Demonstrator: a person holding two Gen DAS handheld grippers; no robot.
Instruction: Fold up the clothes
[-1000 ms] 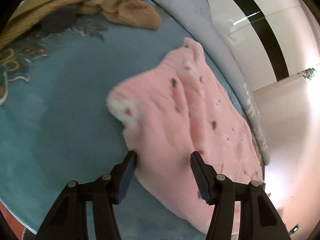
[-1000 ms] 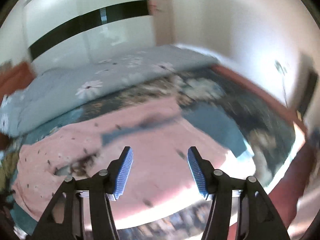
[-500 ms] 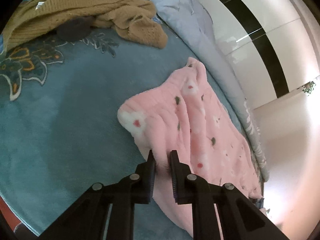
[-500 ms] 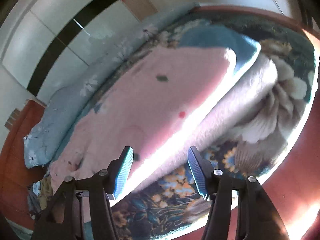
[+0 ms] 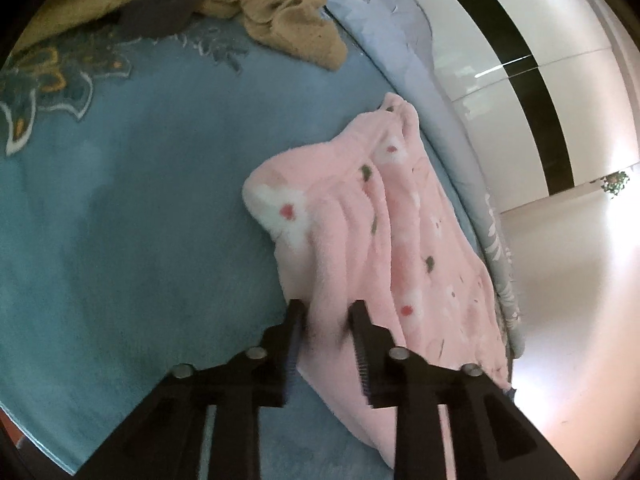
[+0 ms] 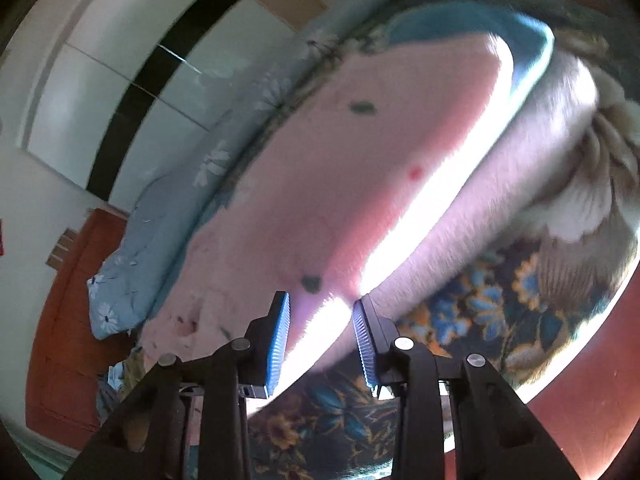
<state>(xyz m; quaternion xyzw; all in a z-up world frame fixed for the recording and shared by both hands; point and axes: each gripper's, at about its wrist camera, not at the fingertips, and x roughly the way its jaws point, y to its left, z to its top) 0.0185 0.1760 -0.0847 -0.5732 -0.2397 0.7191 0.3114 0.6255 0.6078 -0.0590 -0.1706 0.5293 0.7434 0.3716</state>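
A pink fleece garment [image 5: 360, 220] with white flowers and small red and green spots lies on the blue bedspread [image 5: 140, 220]. My left gripper [image 5: 326, 312] is at its near edge. Its jaws are opening, with a fold of the pink cloth still between them. In the right wrist view the same pink garment [image 6: 360, 160] stretches away, with a sunlit strip along its edge. My right gripper [image 6: 320, 308] straddles that edge. Its jaws are closing, with the hem between the blue pads [image 6: 280, 328] and a wide gap still showing.
A mustard knitted sweater [image 5: 280, 12] and a dark grey item [image 5: 160, 12] lie at the far side of the bed. A grey-blue floral quilt [image 5: 400, 28] runs along the garment's far side. The bed's edge and red-brown floor [image 6: 580, 400] are close on the right.
The left jaws closed tight on the garment's edge, then parted again. The right gripper dropped and rolled down to the garment's hem, and its jaws narrowed around it.
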